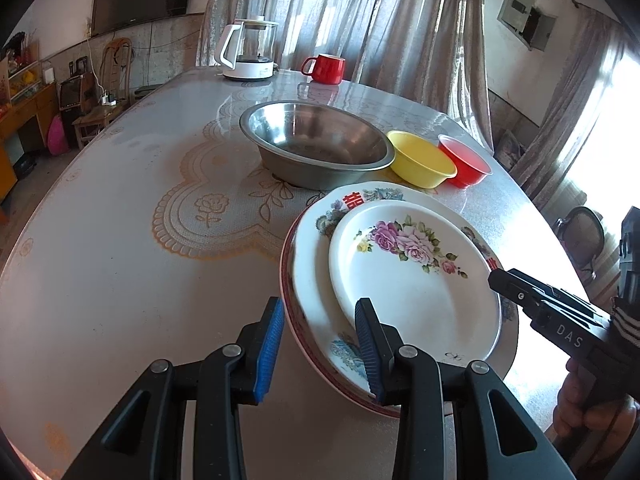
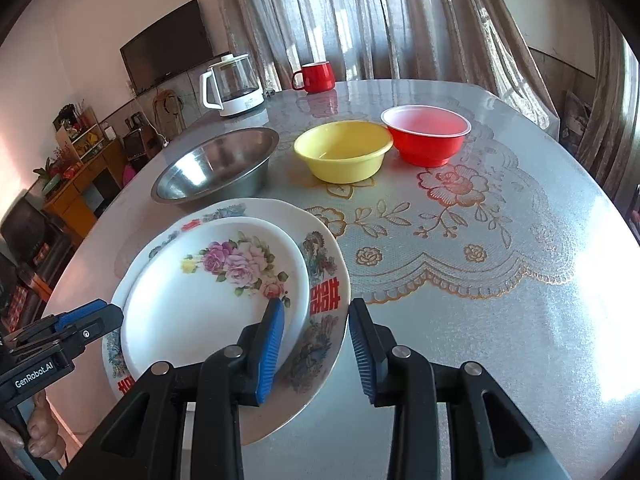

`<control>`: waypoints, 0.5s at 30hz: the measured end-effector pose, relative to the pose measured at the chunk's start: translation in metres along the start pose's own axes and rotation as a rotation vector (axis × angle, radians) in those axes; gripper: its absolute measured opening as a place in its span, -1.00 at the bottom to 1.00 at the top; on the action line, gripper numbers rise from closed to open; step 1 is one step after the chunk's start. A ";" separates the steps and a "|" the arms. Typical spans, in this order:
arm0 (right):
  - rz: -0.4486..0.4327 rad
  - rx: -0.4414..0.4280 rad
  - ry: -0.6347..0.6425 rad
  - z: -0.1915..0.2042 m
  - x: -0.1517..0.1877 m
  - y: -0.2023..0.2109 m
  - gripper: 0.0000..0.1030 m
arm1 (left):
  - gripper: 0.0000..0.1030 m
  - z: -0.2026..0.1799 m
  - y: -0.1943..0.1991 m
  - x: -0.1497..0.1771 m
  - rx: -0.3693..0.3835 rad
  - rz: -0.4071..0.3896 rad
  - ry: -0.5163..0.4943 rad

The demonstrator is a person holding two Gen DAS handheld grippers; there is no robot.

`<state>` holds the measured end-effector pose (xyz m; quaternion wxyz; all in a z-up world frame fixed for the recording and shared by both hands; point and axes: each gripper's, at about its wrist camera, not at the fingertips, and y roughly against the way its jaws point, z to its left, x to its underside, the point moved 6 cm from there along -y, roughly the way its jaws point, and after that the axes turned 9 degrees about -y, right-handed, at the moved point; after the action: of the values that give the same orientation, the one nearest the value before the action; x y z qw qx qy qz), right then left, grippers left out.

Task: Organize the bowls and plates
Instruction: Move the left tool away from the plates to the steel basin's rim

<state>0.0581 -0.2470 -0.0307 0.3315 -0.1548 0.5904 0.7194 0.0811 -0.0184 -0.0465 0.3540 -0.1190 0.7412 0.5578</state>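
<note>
A small white plate with pink roses [image 1: 412, 280] [image 2: 216, 300] lies on a larger plate with red characters [image 1: 312, 300] [image 2: 324, 300], which rests on a red-rimmed plate [image 1: 286, 292]. My left gripper [image 1: 320, 344] is open, its jaws straddling the stack's left rim. My right gripper [image 2: 318, 340] is open, its jaws straddling the right rim; it also shows in the left wrist view [image 1: 496, 276]. A steel bowl [image 1: 316, 148] [image 2: 216, 168], a yellow bowl [image 1: 422, 160] [image 2: 342, 152] and a red bowl [image 1: 466, 160] [image 2: 426, 134] stand behind.
A white-based glass kettle [image 1: 250, 50] [image 2: 232, 86] and a red mug [image 1: 326, 69] [image 2: 316, 77] stand at the table's far edge. The table [image 1: 120, 240] [image 2: 500, 280] has a lace-pattern cover. Curtains hang behind; furniture stands on the left.
</note>
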 end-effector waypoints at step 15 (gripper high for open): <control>0.028 -0.011 0.003 0.004 0.004 -0.006 -0.32 | -0.27 -0.008 0.006 0.001 0.000 -0.012 -0.032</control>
<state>0.0597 -0.2420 -0.0362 0.3196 -0.1492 0.5890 0.7271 0.0739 -0.0238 -0.0415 0.3692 -0.1146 0.7347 0.5576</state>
